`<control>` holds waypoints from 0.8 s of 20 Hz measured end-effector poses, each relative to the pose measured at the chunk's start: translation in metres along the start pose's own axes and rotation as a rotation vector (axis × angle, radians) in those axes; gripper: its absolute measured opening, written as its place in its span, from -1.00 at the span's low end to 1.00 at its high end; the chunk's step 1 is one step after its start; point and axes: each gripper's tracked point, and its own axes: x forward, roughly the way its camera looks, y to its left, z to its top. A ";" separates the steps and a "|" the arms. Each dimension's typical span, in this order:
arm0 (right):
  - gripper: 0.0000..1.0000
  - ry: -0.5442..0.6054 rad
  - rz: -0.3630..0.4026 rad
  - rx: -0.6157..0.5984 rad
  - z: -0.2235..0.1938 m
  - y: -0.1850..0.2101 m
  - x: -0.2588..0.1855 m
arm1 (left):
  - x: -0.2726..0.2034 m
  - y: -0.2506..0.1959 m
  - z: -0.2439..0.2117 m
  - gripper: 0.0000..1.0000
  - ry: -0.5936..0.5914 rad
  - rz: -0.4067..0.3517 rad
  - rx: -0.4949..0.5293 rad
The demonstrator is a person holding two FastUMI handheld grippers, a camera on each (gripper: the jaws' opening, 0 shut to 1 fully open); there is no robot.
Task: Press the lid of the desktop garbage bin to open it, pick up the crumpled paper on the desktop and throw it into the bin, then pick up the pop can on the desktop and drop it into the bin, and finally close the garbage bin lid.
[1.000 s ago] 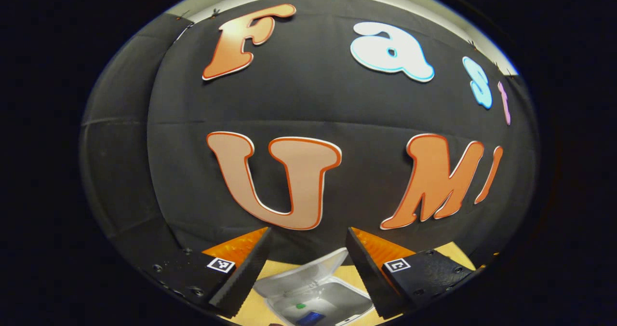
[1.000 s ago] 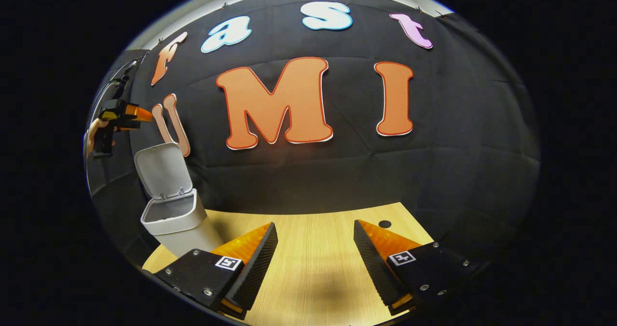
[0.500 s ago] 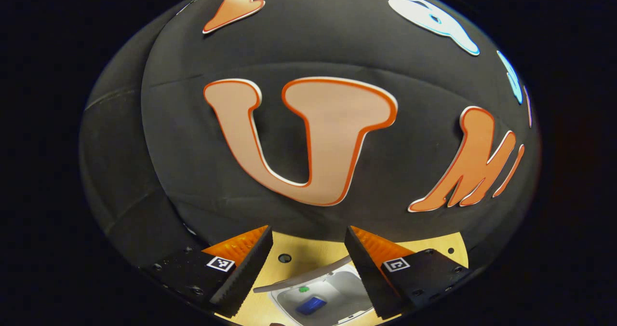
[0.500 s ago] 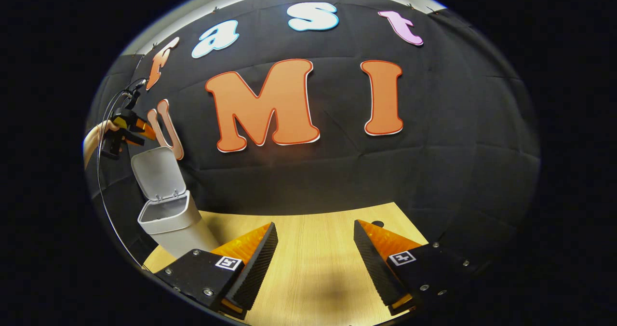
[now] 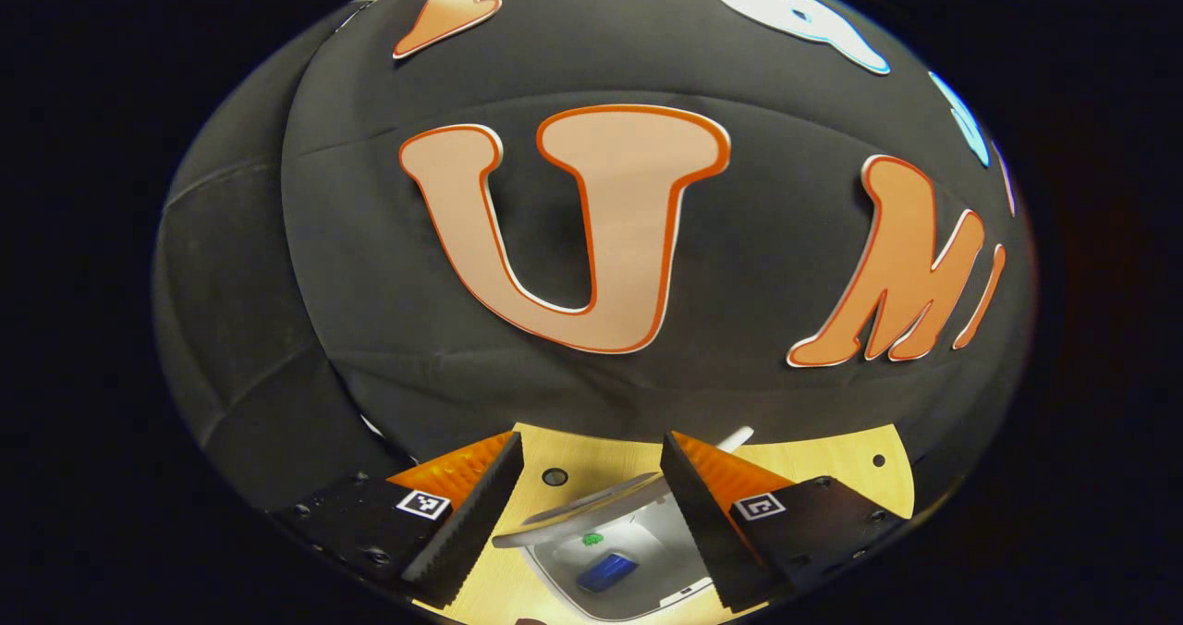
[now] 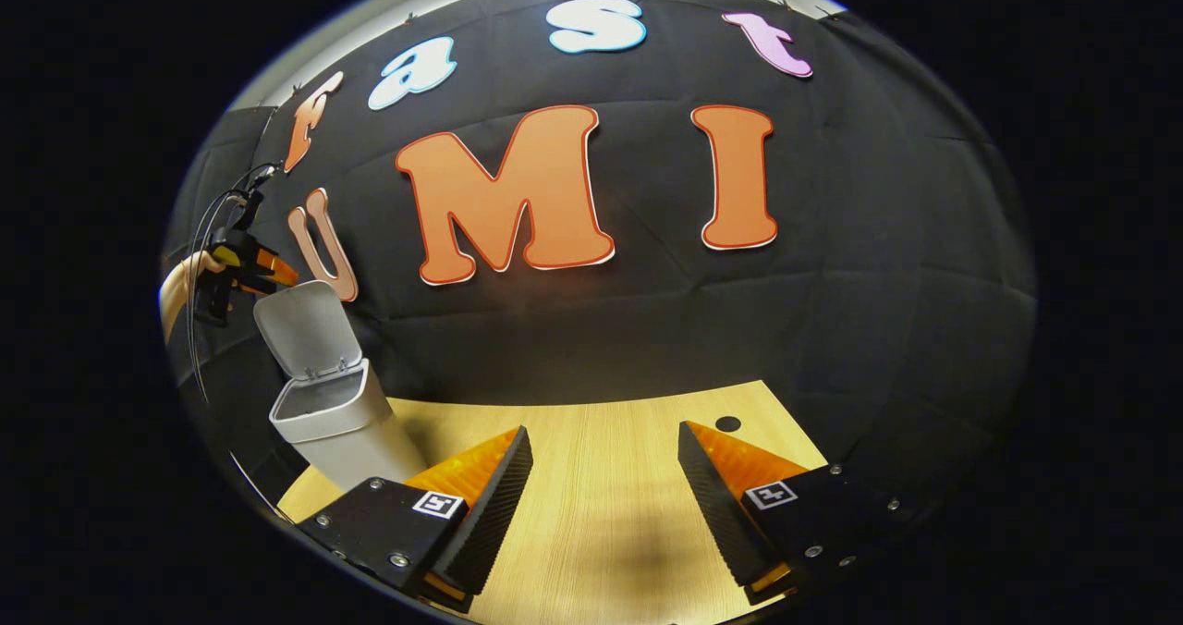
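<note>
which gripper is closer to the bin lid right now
Left. The left gripper is right above the raised lid of the bin, with the lid's edge between its open fingers. The right gripper hovers over the bare table, well off to the bin's side.

White desktop bin (image 6: 337, 426) stands upright at the desk's 9 o'clock edge, lid (image 6: 307, 329) hinged up and open. Inside, seen from above: blue can (image 5: 607, 571) lying flat, small green item (image 5: 591, 540) just beside it.
</note>
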 end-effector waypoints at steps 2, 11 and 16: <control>0.89 0.003 0.011 -0.004 -0.001 0.000 -0.003 | -0.011 -0.008 -0.011 0.90 -0.005 -0.009 0.003; 0.89 0.037 0.054 -0.032 -0.013 -0.013 -0.022 | -0.052 -0.041 -0.080 0.90 -0.052 -0.011 0.026; 0.89 0.035 0.067 -0.038 -0.013 -0.018 -0.027 | -0.057 -0.065 -0.121 0.90 -0.054 -0.024 0.044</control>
